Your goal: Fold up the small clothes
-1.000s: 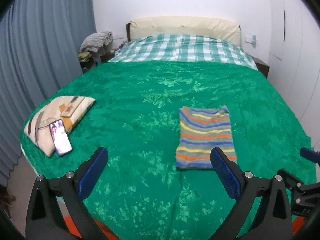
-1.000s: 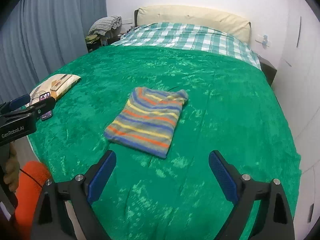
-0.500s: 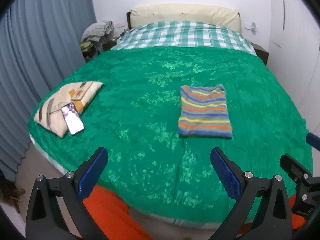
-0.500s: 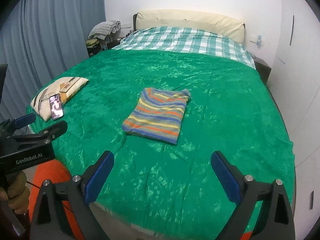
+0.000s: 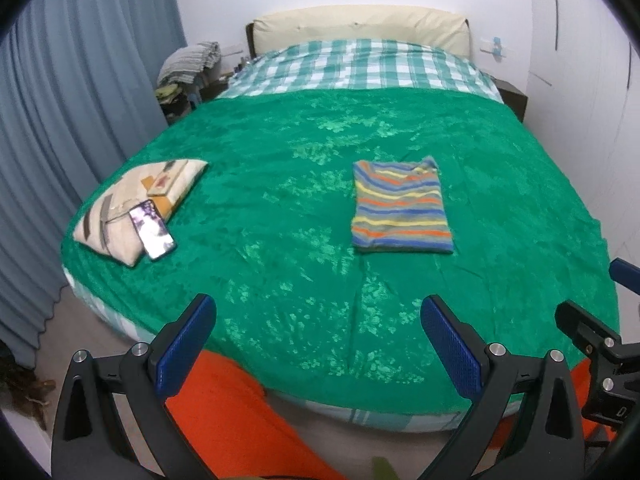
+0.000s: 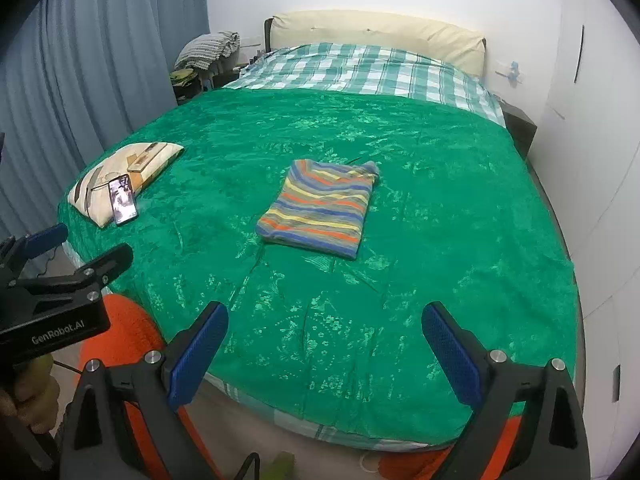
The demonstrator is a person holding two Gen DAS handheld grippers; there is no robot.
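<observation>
The shirt point(image 5: 401, 208) lies folded in the middle of the bed point(image 5: 280, 280). Both the left gripper point(image 5: 316, 344) and the right gripper point(image 6: 324, 344) hang apart and empty, beyond the bed's near edge. The fold seems done; next probably a new garment.

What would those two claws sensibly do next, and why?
Probably just finish backing off. The striped shirt already lies as a tidy folded rectangle on the green blanket. Left gripper and right gripper are both open, holding nothing, near the foot of the bed, well short of the shirt.
</observation>
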